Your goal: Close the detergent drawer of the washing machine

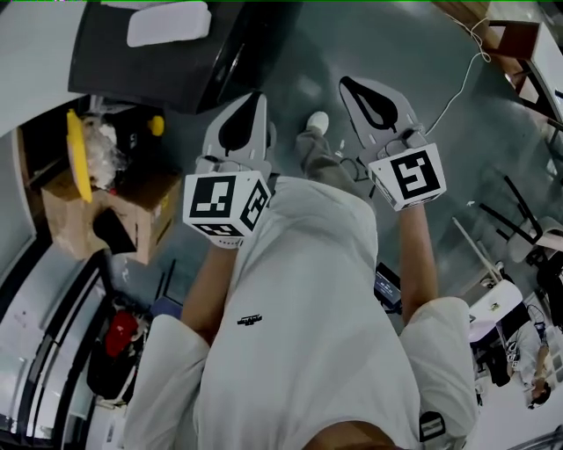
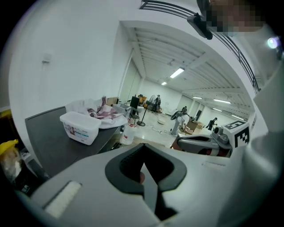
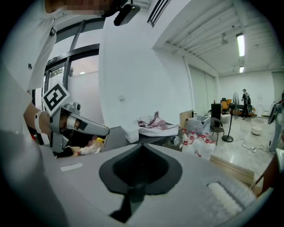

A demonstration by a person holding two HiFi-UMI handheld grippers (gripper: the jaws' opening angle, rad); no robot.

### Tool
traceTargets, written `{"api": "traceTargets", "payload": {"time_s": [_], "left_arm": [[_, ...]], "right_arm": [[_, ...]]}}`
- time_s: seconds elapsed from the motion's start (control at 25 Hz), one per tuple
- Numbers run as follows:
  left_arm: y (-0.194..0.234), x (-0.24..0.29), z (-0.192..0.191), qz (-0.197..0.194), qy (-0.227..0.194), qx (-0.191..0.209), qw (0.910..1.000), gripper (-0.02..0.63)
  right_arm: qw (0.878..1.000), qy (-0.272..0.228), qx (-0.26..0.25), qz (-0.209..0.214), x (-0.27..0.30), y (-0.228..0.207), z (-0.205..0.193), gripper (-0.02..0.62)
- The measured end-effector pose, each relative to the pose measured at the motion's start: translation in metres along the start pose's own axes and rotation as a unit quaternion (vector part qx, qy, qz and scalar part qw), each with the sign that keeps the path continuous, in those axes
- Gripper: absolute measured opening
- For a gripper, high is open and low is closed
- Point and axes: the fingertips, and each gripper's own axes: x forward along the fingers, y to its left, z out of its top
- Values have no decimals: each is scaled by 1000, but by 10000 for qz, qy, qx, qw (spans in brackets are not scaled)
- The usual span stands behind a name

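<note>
1. The left claw (image 2: 143, 148) was noted with its jaws drawn together and nothing between them. The right claw (image 3: 141, 148) was likewise pinched closed and empty.
2. In the head view, both claws were held out in front of the person (image 1: 299, 334), pointed toward 12 o'clock above the floor (image 1: 457, 149). Neither was in contact with any appliance.
3. A dark-topped cabinet (image 1: 132, 61), taken to be the washing machine, was recorded at 11 o'clock from the left claw. A white lidded tub (image 1: 167, 22) was resting on its top.
4. The detergent drawer was not made out in any view, so whether it stood open or pushed in could not be told.
5. Progress was judged as not yet begun, since nothing was touched. The approach to the machine's front, contact with the drawer face and the push home were all left to be done.
</note>
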Motion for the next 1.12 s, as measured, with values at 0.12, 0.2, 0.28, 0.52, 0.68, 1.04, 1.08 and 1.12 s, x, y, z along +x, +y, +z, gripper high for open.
{"api": "traceTargets", "payload": {"time_s": [0.12, 0.2, 0.28, 0.52, 0.68, 1.04, 1.08, 1.12], "left_arm": [[-11, 0, 10, -43, -107, 77, 9999, 17], [-17, -1, 16, -87, -170, 128, 9997, 16], [-22, -2, 21, -136, -235, 169, 9995, 17], [-43, -2, 38, -337, -525, 229, 9978, 17], [-52, -5, 45, -422, -692, 243, 9964, 16], [-66, -22, 55, -673, -958, 315, 9926, 17], [-67, -24, 57, -693, -1010, 331, 9919, 17], [-68, -26, 58, -710, -1055, 344, 9913, 17]], "right_arm": [[9997, -23, 95, -230, -23, -11, 7, -5], [9991, -62, 88, -414, -38, -17, 15, -5], [9982, -123, 71, -588, -51, -23, 22, -5], [9939, -295, 24, -1066, -92, -37, 37, -5], [9904, -372, -14, -1332, -121, -40, 43, -5], [9787, -466, 8, -1999, -189, -33, 48, -5], [9775, -456, 15, -2058, -195, -33, 47, -5], [9764, -443, 36, -2115, -201, -33, 45, -5]]}}
